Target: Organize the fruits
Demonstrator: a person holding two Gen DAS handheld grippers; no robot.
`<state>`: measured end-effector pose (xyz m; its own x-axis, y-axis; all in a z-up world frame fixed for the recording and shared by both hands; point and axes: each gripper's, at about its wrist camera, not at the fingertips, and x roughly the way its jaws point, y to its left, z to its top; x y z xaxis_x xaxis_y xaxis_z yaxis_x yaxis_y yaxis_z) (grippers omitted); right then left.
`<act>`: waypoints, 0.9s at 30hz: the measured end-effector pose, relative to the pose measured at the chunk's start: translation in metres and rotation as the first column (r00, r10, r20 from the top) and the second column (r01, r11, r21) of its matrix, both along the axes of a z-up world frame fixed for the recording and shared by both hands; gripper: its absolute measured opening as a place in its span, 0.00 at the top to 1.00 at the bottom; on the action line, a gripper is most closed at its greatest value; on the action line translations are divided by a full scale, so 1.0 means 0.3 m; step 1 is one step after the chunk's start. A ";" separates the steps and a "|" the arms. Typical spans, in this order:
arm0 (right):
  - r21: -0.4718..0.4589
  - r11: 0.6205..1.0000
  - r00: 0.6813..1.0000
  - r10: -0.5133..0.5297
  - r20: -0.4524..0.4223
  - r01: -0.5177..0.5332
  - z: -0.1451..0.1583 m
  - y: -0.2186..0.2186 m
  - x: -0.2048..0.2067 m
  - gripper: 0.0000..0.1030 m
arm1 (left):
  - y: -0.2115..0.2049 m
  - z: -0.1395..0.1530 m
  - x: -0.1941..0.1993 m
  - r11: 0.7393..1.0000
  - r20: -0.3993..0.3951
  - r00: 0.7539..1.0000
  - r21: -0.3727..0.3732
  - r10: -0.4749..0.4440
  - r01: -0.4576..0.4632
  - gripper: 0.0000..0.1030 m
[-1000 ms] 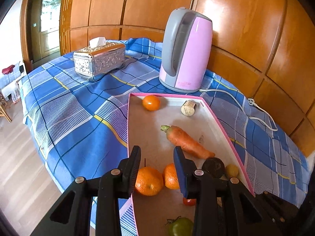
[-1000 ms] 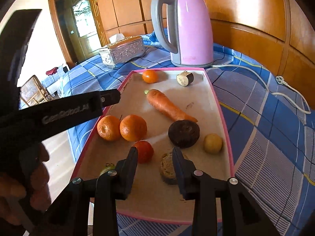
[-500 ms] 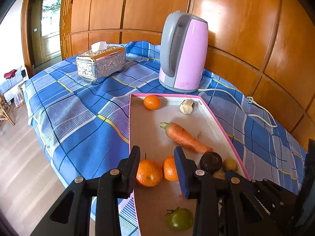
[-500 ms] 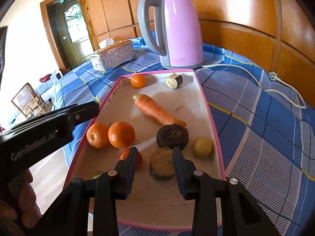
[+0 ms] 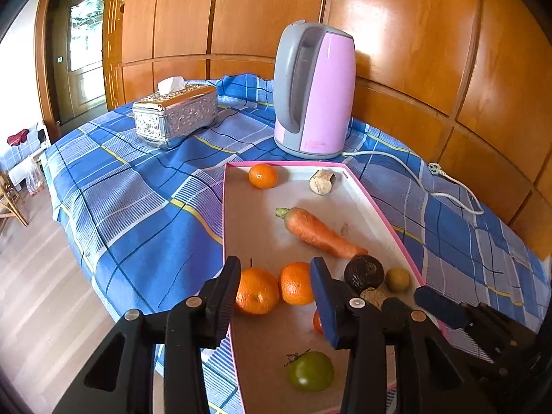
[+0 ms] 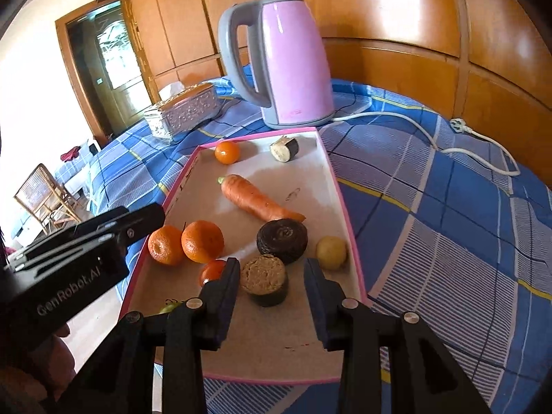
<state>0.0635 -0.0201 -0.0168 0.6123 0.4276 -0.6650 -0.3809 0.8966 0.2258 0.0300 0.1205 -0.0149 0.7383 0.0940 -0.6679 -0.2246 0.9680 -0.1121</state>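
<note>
Orange pair (image 5: 274,289) framed by left gripper (image 5: 274,288), jaws parted, empty, drawn back since a second ago. Centre of pink tray (image 6: 348,217): carrot (image 6: 255,198). Right gripper (image 6: 270,284) now nearer, gaping astride cut brown chunk (image 6: 265,277); likely next pick.

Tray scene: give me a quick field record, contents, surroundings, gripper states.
tray: pink-rimmed tray on a blue plaid cloth
oranges: two touching at the left rim, one small at the far end
carrot: lies diagonally mid-tray
other items: red tomato, green tomato, small yellow fruit, dark round pieces
behind tray: pink kettle, silver tissue box
left gripper: open, over the two oranges
right gripper: open, around a brown-topped piece
</note>
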 end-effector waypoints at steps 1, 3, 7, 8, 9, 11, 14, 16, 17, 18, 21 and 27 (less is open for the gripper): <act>0.000 1.000 1.000 -0.011 0.004 0.011 0.005 -0.008 -0.005 0.62 | -0.008 0.000 -0.008 1.000 0.003 1.000 0.011 -0.001 0.001 0.57; 0.001 0.999 0.999 -0.033 0.014 0.033 0.015 -0.027 -0.017 0.61 | -0.017 -0.002 -0.019 1.000 0.007 1.000 0.023 0.000 0.000 0.53; -0.003 0.997 0.997 -0.072 0.033 0.072 0.028 -0.059 -0.040 0.60 | -0.031 -0.004 -0.050 0.999 0.022 1.000 0.036 -0.001 0.000 0.47; -0.005 0.997 0.996 -0.080 0.037 0.081 0.031 -0.066 -0.047 0.60 | -0.034 -0.003 -0.061 0.999 0.028 1.000 0.036 0.000 -0.001 0.43; -0.005 0.996 0.995 -0.090 0.040 0.090 0.032 -0.074 -0.054 0.60 | -0.038 -0.002 -0.073 0.999 0.036 0.999 0.040 0.004 -0.005 0.40; -0.007 0.994 0.993 -0.108 0.045 0.108 0.032 -0.089 -0.071 0.60 | -0.047 0.002 -0.095 0.998 0.050 0.999 0.055 0.013 -0.016 0.30; -0.010 0.991 0.991 -0.129 0.046 0.130 0.028 -0.107 -0.093 0.60 | -0.071 0.007 -0.124 0.998 0.064 0.998 0.064 0.010 -0.014 0.22; -0.016 0.990 0.989 -0.139 0.047 0.140 0.023 -0.113 -0.109 0.60 | -0.093 0.007 -0.136 0.997 0.069 0.998 0.079 0.006 -0.011 0.18; -0.021 0.989 0.988 -0.144 0.047 0.145 0.021 -0.115 -0.114 0.60 | -0.100 0.006 -0.138 0.996 0.069 0.998 0.087 0.008 -0.014 0.16; -0.028 0.987 0.987 -0.154 0.046 0.156 0.016 -0.119 -0.118 0.60 | -0.104 0.004 -0.142 0.996 0.067 0.998 0.088 0.008 -0.013 0.15; -0.034 0.981 0.981 -0.191 0.036 0.192 0.005 -0.145 -0.123 0.60 | -0.112 -0.005 -0.147 0.997 0.061 0.998 0.072 -0.001 -0.004 0.08; -0.039 0.968 0.968 -0.248 0.027 0.249 -0.005 -0.184 -0.125 0.60 | -0.123 -0.007 -0.149 0.996 0.061 0.998 0.085 -0.007 0.002 0.05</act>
